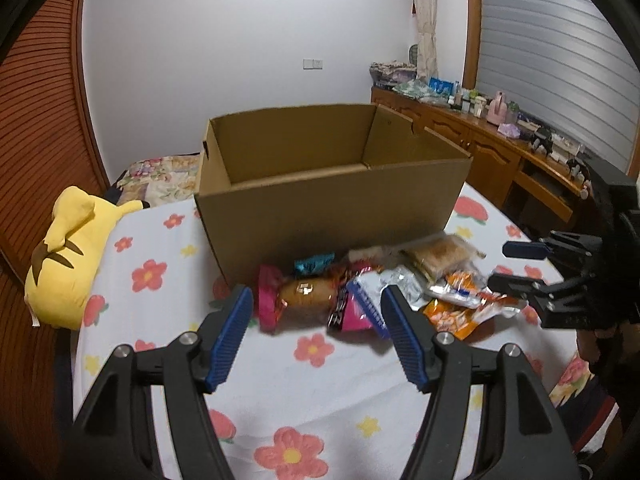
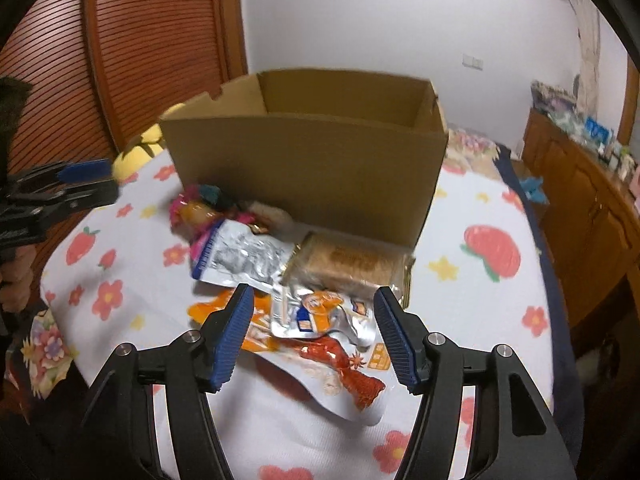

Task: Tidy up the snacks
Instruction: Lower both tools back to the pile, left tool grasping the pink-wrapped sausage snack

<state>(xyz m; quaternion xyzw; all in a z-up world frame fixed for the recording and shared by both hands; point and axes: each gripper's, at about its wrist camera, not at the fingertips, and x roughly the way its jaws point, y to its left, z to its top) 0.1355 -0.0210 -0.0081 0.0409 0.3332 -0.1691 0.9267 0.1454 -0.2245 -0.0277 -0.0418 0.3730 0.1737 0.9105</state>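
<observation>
L gripper (image 1: 316, 304) is hanging over the floral bedsheet (image 1: 168, 280) w/ jaws apart, nothing pinched; the pink-wrapped round cake (image 1: 298, 300) is lying on the sheet just past its blue pads (image 1: 228, 332). R gripper (image 2: 314, 312) is also spread and gripping nothing; the silver-orange pouch (image 2: 320, 314) is lying on the sheet betw. its pads, not squeezed.

The snack pile is sitting on the bed right against the near wall of the open cardboard box (image 1: 320, 208). That tall near wall is standing betw. both grippers and the box interior, which is looking empty as far as visible. In the pile: a teal packet (image 1: 314, 262) behind the cake, a silver pouch w/ blue edge (image 2: 240, 256), a clear-wrapped brown biscuit pack (image 2: 352, 264) touching the box front, and a red-printed clear bag (image 2: 340, 364) nearest the R gripper. Packets are overlapping, so edges are blocking one another.

Around: a yellow plush toy (image 1: 68, 256) is lying at the bed's left edge, a wooden sideboard (image 1: 480, 144) w/ bottles and clutter is running along the right, under a window blind (image 1: 560, 60).

L wrist view is showing the whole plush and the R gripper coming in from the right. R wrist view is showing only a bit of plush behind the box corner, but the red bag in full, plus the L gripper at the left edge.
</observation>
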